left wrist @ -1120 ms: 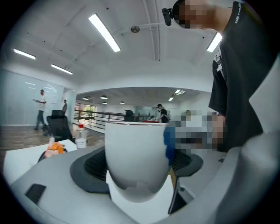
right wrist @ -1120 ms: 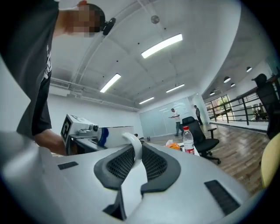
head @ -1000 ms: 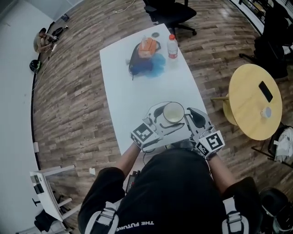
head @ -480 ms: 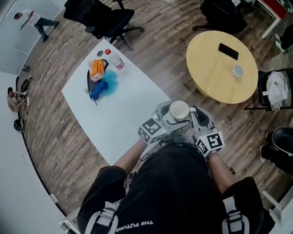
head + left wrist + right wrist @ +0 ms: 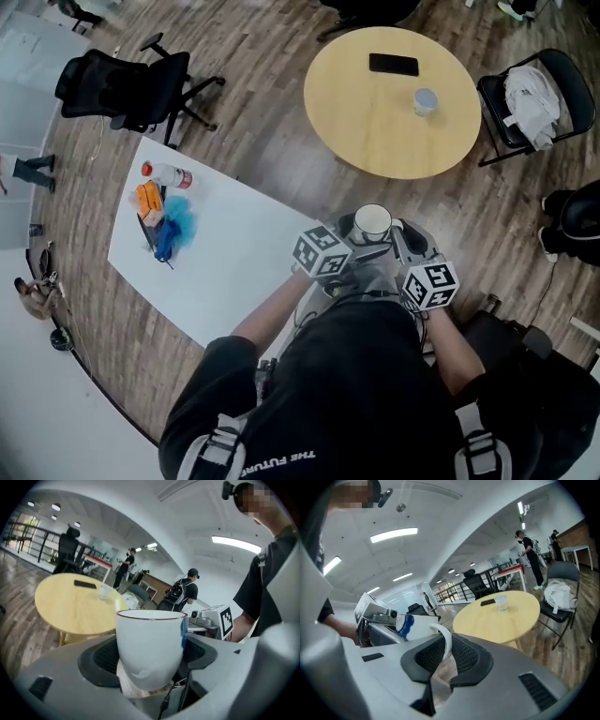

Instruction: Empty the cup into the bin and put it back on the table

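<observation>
Step, judged: carrying white cup (image 5: 372, 223) to bin | left claw (image 5: 149, 658) closed round its body, right claw (image 5: 446, 660) pinching its handle (image 5: 446, 641) | cup upright between both claws | advice: keep rim level, grips firm; bin unseen.

cup (image 5: 372, 223) contents too small to tell, handle (image 5: 446, 641) end hidden inside right tool (image 5: 447, 660)

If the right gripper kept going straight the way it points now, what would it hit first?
Probably the round yellow table, near its front edge; nothing else shows in between. The right gripper is shut on the handle of the cup, which would travel along. Depth is unclear.
</observation>
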Demonstrator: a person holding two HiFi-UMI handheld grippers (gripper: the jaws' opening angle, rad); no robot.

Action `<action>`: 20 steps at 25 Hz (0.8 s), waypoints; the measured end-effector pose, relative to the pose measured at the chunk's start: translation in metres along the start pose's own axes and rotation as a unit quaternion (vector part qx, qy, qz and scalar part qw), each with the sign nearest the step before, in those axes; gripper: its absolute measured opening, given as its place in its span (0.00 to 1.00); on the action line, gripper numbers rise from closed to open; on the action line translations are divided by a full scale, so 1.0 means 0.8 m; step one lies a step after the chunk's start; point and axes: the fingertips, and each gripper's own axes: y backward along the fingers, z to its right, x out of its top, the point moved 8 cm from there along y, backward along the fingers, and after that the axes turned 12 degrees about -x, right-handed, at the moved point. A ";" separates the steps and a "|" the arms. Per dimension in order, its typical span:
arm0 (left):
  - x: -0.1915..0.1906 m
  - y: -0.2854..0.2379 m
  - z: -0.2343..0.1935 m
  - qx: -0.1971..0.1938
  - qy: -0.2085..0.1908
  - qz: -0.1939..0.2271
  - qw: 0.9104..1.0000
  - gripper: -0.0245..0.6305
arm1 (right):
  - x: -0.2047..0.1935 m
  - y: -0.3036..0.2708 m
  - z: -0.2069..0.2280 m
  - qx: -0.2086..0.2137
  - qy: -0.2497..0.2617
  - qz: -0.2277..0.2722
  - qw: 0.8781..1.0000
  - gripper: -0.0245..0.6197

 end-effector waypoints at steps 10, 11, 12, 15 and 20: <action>-0.079 -0.097 -0.077 -0.031 0.221 -0.120 0.967 0.66 | -0.108 -0.033 0.085 -0.066 -0.122 -0.180 0.974 0.12; -0.086 -0.103 -0.082 -0.033 0.232 -0.126 0.964 0.66 | -0.116 -0.035 0.090 -0.071 -0.130 -0.192 0.970 0.12; -0.091 -0.108 -0.086 -0.035 0.240 -0.130 0.961 0.66 | -0.122 -0.038 0.094 -0.074 -0.135 -0.200 0.968 0.12; -0.096 -0.117 -0.094 -0.040 0.261 -0.134 0.955 0.66 | -0.126 -0.041 0.103 -0.079 -0.143 -0.212 0.964 0.12; -0.105 -0.123 -0.097 -0.043 0.285 -0.137 0.948 0.66 | -0.135 -0.041 0.108 -0.081 -0.151 -0.225 0.959 0.12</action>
